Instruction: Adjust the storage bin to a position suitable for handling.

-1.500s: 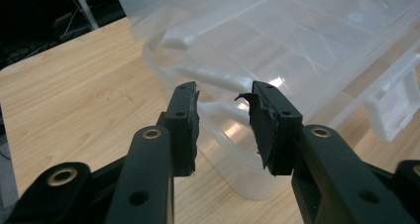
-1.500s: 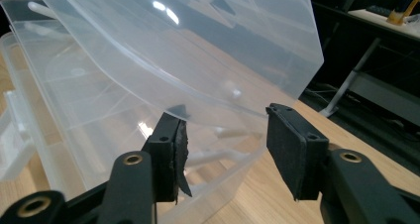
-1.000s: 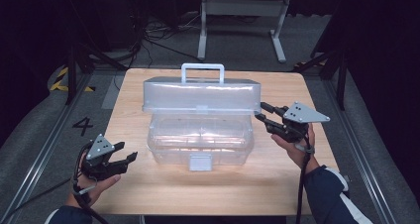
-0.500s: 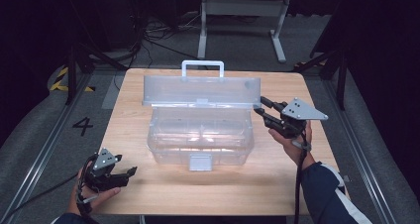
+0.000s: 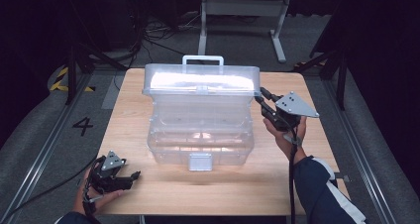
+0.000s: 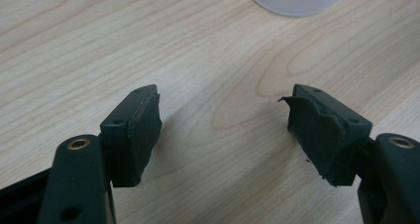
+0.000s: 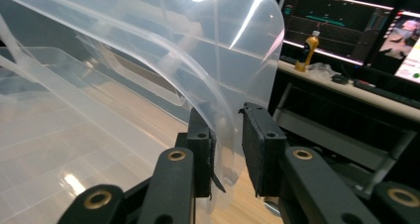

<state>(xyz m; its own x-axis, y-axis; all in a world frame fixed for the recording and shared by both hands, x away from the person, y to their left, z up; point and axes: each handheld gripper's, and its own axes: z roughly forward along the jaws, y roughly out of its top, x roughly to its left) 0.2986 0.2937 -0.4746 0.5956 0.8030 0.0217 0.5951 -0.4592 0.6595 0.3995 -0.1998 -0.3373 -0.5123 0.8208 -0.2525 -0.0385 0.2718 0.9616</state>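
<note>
Clear storage box with raised lid, two hand-held grippers, wooden table.

Right gripper (image 5: 261, 96): jaws either side of the lid (image 7: 198, 75) edge at the box's right rear corner, just been closing; one pad on the plastic, a slit left at the other, so not yet clamped. Left gripper (image 6: 225, 130): jaws spread with only bare table (image 5: 317, 159) between them, just been opening, low over the near left corner, well apart from the box. Clear plastic box (image 5: 200, 135): mid-table, handle (image 5: 202, 61) at rear, latch (image 5: 200, 161) facing the person.
</note>
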